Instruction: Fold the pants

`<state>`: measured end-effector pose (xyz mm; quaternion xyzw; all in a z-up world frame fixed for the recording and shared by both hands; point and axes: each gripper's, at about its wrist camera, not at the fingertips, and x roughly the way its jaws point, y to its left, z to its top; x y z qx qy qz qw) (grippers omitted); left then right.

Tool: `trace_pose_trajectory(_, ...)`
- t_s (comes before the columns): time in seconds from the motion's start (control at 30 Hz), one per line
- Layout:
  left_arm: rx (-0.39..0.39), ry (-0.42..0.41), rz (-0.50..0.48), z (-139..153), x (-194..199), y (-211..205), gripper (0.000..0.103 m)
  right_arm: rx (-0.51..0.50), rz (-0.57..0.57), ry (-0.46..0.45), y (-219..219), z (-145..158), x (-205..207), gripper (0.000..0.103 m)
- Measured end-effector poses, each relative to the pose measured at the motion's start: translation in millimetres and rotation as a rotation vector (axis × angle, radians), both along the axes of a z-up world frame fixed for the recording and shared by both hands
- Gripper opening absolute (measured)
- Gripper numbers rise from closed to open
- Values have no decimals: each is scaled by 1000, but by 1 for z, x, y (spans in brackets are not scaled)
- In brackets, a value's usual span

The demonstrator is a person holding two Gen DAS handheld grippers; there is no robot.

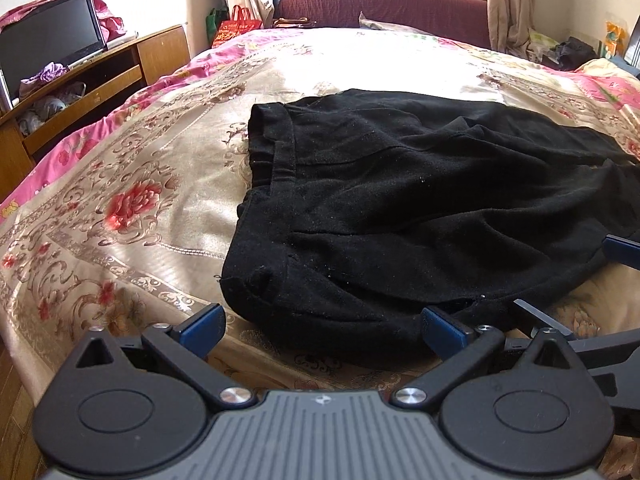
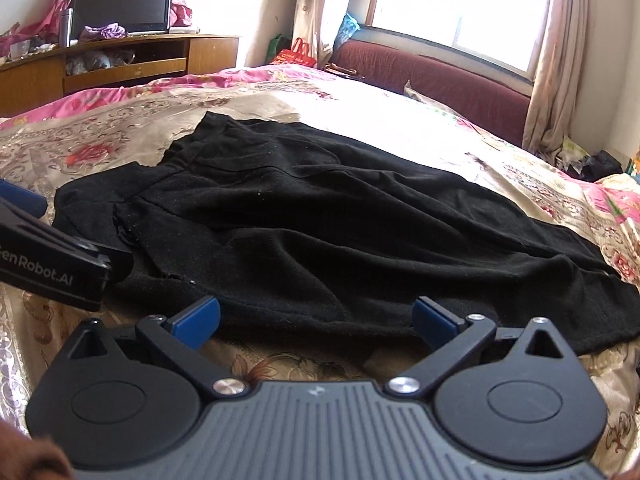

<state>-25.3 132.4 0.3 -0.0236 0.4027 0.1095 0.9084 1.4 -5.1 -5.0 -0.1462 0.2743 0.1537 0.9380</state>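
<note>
Black pants (image 1: pixel 400 208) lie rumpled on a floral bedspread (image 1: pixel 140 184), waistband to the left, legs running off to the right. My left gripper (image 1: pixel 324 326) is open, its blue-tipped fingers (image 1: pixel 204 326) spread at the near edge of the waist end, holding nothing. My right gripper (image 2: pixel 316 322) is open and empty at the near edge of the pants (image 2: pixel 340 220), further along the legs. The left gripper's body (image 2: pixel 52 264) shows at the left of the right wrist view, and a right blue fingertip (image 1: pixel 622 248) shows at the right edge of the left wrist view.
A wooden TV stand (image 1: pixel 80 80) with a television (image 1: pixel 48 40) stands left of the bed. A maroon sofa (image 1: pixel 384 8) sits under the window beyond the bed. Dark clutter (image 2: pixel 592 164) lies at the far right corner. The bedspread (image 2: pixel 100 136) extends around the pants.
</note>
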Motion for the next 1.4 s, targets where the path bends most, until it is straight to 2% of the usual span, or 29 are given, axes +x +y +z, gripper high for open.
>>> trace_pose_trajectory(0.17, -26, -4, -6, 0, 1, 3, 103, -12, 53, -20, 9, 0, -2, 102)
trace_pose_trajectory(0.27, -15, 5, -8, -2, 6, 5, 101, -35, 99, -44, 17, -1, -7, 102)
trace_pose_trajectory(0.4, 8, 10, 0, -5, 11, 9, 76, -77, 188, -65, 33, -3, -11, 100)
trace_pose_trajectory(0.47, 3, 17, 12, -6, 13, 15, 60, -108, 231, -73, 44, -5, -11, 93)
trace_pose_trajectory(0.53, -13, 20, 23, -7, 16, 23, 53, -128, 266, -53, 56, -9, -7, 74)
trace_pose_trajectory(0.57, -24, 21, 23, -8, 17, 26, 50, -126, 277, -33, 60, -10, -4, 68)
trace_pose_trajectory(0.63, -45, 18, 20, -8, 18, 32, 47, -108, 291, 16, 67, -12, 3, 39)
trace_pose_trajectory(0.7, -66, 15, 21, -8, 19, 36, 47, -105, 287, 33, 73, -12, 6, 35)
trace_pose_trajectory(0.73, -73, 11, 18, -8, 18, 38, 47, -109, 296, 35, 76, -12, 6, 29)
trace_pose_trajectory(0.83, -78, -3, 6, -9, 18, 40, 45, -125, 319, 55, 82, -12, 5, 19)
trace_pose_trajectory(0.93, -107, -17, 12, -9, 19, 49, 44, -134, 340, 77, 88, -11, 3, 14)
trace_pose_trajectory(1.03, -125, -37, 35, -6, 21, 65, 41, -97, 342, 117, 99, -5, 6, 12)
trace_pose_trajectory(1.17, -91, -70, 76, 1, 28, 94, 39, -31, 374, 156, 135, 1, 13, 9)
trace_pose_trajectory(1.2, -78, -78, 87, 2, 30, 102, 39, -20, 395, 156, 147, 2, 13, 5)
trace_pose_trajectory(1.33, -21, -80, 127, -2, 46, 138, 38, -23, 444, 157, 203, -2, 20, 5)
trace_pose_trajectory(1.4, -21, -66, 136, -6, 52, 152, 39, -14, 450, 178, 220, -8, 27, 5)
